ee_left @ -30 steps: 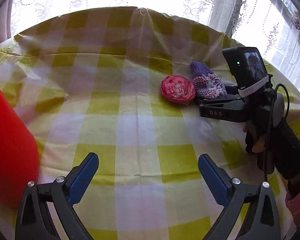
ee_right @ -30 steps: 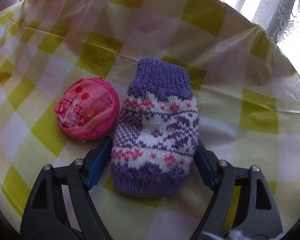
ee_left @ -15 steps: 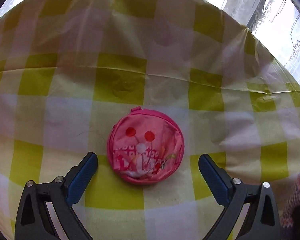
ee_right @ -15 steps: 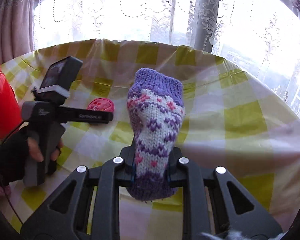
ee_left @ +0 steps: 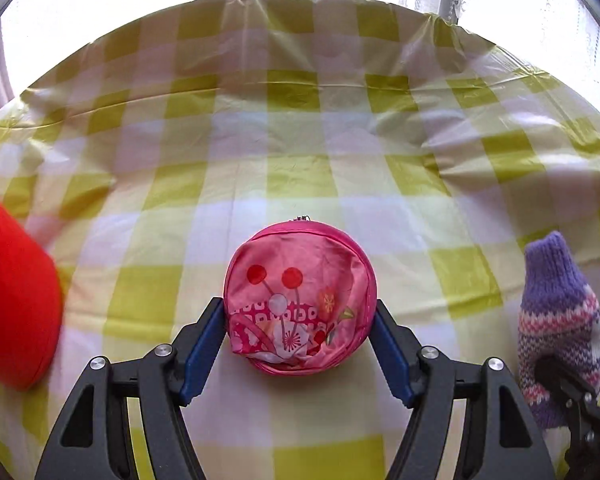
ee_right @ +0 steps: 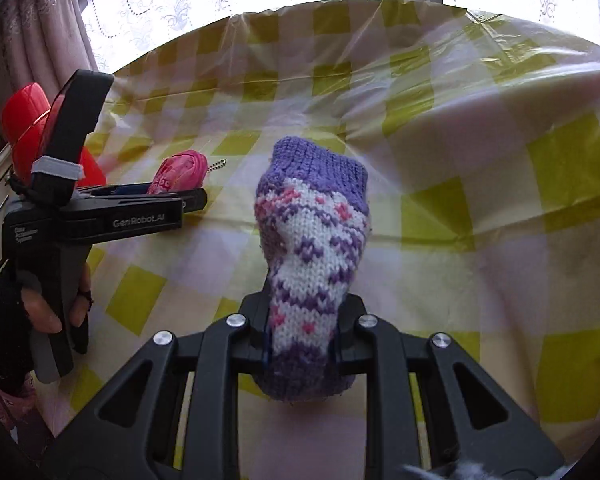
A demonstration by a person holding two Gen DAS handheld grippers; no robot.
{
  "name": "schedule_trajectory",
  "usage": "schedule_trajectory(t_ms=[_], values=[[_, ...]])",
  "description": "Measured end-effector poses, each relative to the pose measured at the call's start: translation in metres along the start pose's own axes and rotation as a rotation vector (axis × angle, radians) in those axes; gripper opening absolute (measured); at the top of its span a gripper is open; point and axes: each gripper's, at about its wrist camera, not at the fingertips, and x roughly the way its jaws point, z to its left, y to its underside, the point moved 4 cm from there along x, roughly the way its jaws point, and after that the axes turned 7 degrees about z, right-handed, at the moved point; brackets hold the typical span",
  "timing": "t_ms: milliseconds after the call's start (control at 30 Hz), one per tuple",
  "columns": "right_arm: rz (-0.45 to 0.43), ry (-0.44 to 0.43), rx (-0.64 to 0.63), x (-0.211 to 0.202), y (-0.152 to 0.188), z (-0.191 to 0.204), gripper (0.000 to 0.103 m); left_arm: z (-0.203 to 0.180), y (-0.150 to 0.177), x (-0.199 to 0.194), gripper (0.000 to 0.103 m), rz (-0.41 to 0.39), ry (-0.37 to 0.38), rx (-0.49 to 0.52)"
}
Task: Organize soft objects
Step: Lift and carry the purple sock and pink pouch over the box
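The left gripper (ee_left: 300, 332) now closes its blue pads against the pink round pouch (ee_left: 300, 300), which half a second ago lay between spread fingers.

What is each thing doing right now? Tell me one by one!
Round pink fabric pouch: zipped shut, between the left gripper's fingers.
Purple knitted patterned sock: pinched, sticking up from the right gripper.
Left gripper: fingers at the pouch's sides; a firm hold cannot be told.
Right gripper: shut on the sock.
Red plastic container: standing at the left, untouched.
Yellow-and-white checked tablecloth: spread out, wrinkled.
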Motion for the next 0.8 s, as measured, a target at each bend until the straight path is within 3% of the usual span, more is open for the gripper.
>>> schedule_trajectory(t_ms=[167,300,633,800], values=[[-0.004,0.023,-0.038,-0.015,0.026,0.018,0.025,0.020,0.048,-0.049,0.071,-0.037,-0.024,-0.022],[-0.032,0.034,-0.055,-0.035,0.035,0.028,0.025,0.030,0.064,-0.093,0.071,-0.095,-0.023,-0.026],[-0.218,0.082,-0.143,-0.126,0.037,0.074,0.025,0.028,0.088,-0.178,0.071,-0.259,0.016,-0.020],[-0.344,0.100,-0.153,-0.177,0.034,0.086,0.025,0.029,0.097,-0.227,0.071,-0.378,0.006,-0.012]])
